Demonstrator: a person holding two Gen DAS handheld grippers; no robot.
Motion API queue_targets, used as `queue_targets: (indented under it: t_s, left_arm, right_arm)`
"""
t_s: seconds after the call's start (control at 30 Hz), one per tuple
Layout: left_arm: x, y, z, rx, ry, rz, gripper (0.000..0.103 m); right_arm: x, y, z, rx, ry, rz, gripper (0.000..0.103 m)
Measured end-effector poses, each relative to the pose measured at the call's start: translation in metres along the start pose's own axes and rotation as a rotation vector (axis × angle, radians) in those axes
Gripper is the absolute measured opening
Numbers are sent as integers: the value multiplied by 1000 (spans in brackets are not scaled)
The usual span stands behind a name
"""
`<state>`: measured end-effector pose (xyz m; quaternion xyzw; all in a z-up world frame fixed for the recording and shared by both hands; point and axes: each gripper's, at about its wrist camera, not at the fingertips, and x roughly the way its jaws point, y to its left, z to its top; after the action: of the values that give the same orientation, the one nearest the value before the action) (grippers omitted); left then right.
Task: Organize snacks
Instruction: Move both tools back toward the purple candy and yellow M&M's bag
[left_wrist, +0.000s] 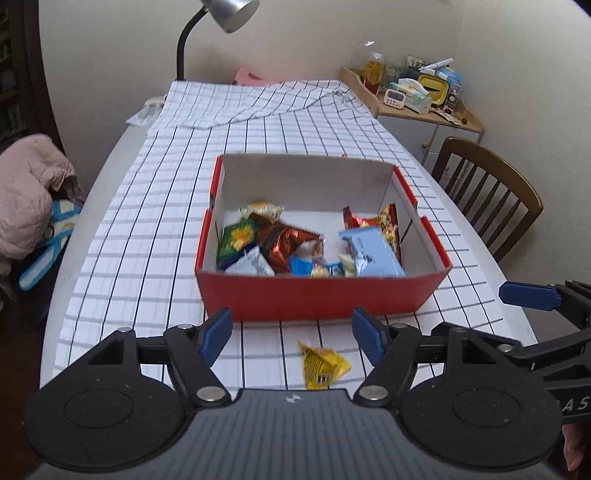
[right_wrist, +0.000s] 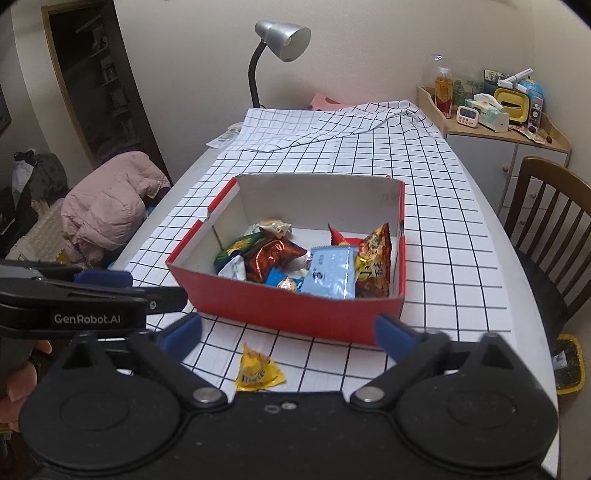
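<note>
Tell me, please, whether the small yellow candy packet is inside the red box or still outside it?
Outside: the yellow packet lies on the checked cloth in front of the red box, near its front wall.

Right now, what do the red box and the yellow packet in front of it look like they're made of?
Red box: likely cardboard, matte red outside, plain white inside, with thin folded walls and cut corner slits. Yellow packet: probably plastic or foil film, glossy and crinkled, with a pinched, sealed end. Neither is certain from looks alone.

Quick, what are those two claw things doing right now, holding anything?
Left gripper: open, holding nothing; yellow candy packet lies loose on the cloth between its fingers.
Right gripper: open wide, holding nothing.
</note>
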<state>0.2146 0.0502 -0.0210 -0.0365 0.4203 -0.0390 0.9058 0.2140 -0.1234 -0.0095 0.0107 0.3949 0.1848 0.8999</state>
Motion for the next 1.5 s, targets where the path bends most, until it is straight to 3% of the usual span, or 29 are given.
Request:
queue_targets:
  t_s: [0.37, 0.73, 1.4, 1.5]
  left_arm:
    - [20, 16, -54, -37, 101, 33, 74]
    - [44, 14, -85, -27, 189, 27, 74]
    - [69, 2, -117, 104, 193, -61, 72]
    - [69, -3, -121, 154, 187, -64, 68]
  right_arm:
    - [16, -3, -31, 34, 70, 7, 102]
    - [53, 5, -51, 33, 152, 15, 98]
    - [125, 35, -51, -113, 264, 56, 78]
    - [133, 38, -51, -131, 277, 61, 75]
